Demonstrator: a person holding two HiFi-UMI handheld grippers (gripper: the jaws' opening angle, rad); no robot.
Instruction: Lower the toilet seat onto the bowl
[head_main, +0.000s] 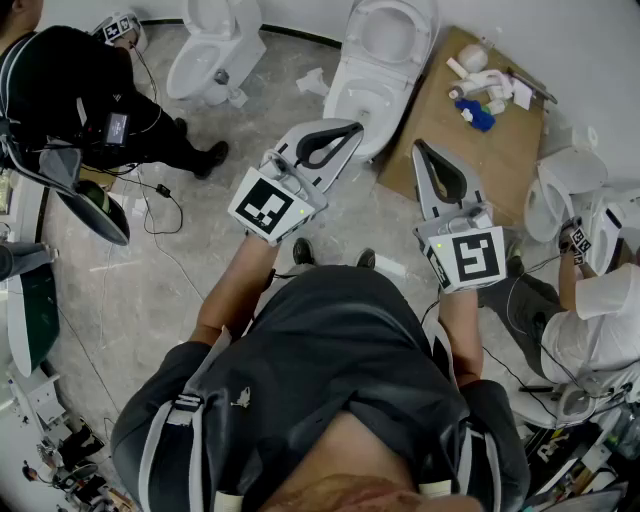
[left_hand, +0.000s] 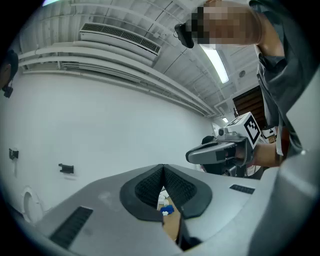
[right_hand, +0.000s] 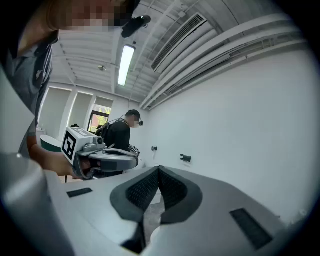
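A white toilet (head_main: 385, 50) stands on the floor at the top centre of the head view, its bowl open to the camera; from above I cannot tell how its seat stands. Both grippers hang in the air short of it, pointing toward it. My left gripper (head_main: 355, 127) is shut and holds nothing, its tips close to the bowl's front edge. In its own view the left gripper (left_hand: 163, 166) shows its pads meeting. My right gripper (head_main: 419, 146) is shut and empty too, with pads together in its own view (right_hand: 159, 169). Each gripper view shows the other gripper beside it.
A second toilet (head_main: 213, 45) stands at the top left beside a crouching person in black (head_main: 90, 90). A brown board (head_main: 480, 110) with white and blue parts lies right of the toilet. A person in white (head_main: 600, 320) works at another toilet (head_main: 560, 195) on the right. Cables trail over the floor.
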